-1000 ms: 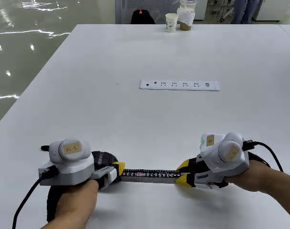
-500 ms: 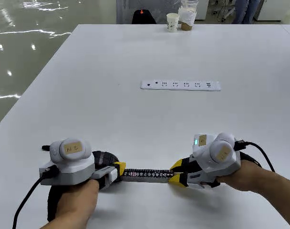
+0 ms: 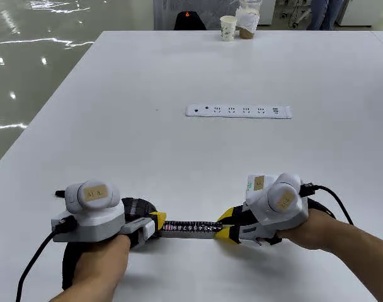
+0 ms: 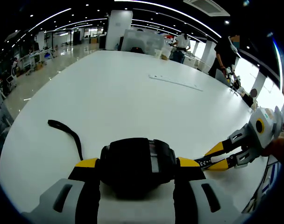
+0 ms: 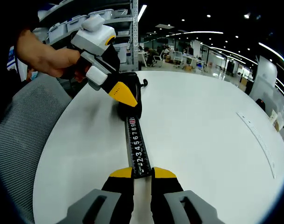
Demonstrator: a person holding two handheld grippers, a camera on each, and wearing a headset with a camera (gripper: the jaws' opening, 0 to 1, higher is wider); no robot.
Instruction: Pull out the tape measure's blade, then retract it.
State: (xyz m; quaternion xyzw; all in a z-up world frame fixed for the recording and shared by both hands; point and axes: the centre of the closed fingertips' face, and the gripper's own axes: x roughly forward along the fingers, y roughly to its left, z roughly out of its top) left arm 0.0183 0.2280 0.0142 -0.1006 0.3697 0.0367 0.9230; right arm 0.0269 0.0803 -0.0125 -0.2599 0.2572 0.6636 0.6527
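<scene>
The black tape measure case (image 3: pixel 137 210) rests near the table's front edge, and my left gripper (image 3: pixel 155 225) is shut on it; the left gripper view has the case (image 4: pixel 137 161) between the yellow-tipped jaws. A short stretch of black blade (image 3: pixel 189 227) with white numbers runs rightward from the case. My right gripper (image 3: pixel 222 224) is shut on the blade's free end; in the right gripper view the blade (image 5: pixel 137 147) leads from the jaws to the case (image 5: pixel 131 98). A black wrist strap (image 4: pixel 67 133) trails from the case.
A white power strip (image 3: pixel 238 112) lies mid-table. A paper cup (image 3: pixel 227 28) and a jar (image 3: pixel 246 24) stand at the far edge. Cables (image 3: pixel 327 195) trail from both grippers. A grey mesh chair (image 5: pixel 20 135) is beside the table.
My right gripper has moved left toward the case, still holding the blade's end, so the exposed blade is shorter. The left gripper and case have stayed put.
</scene>
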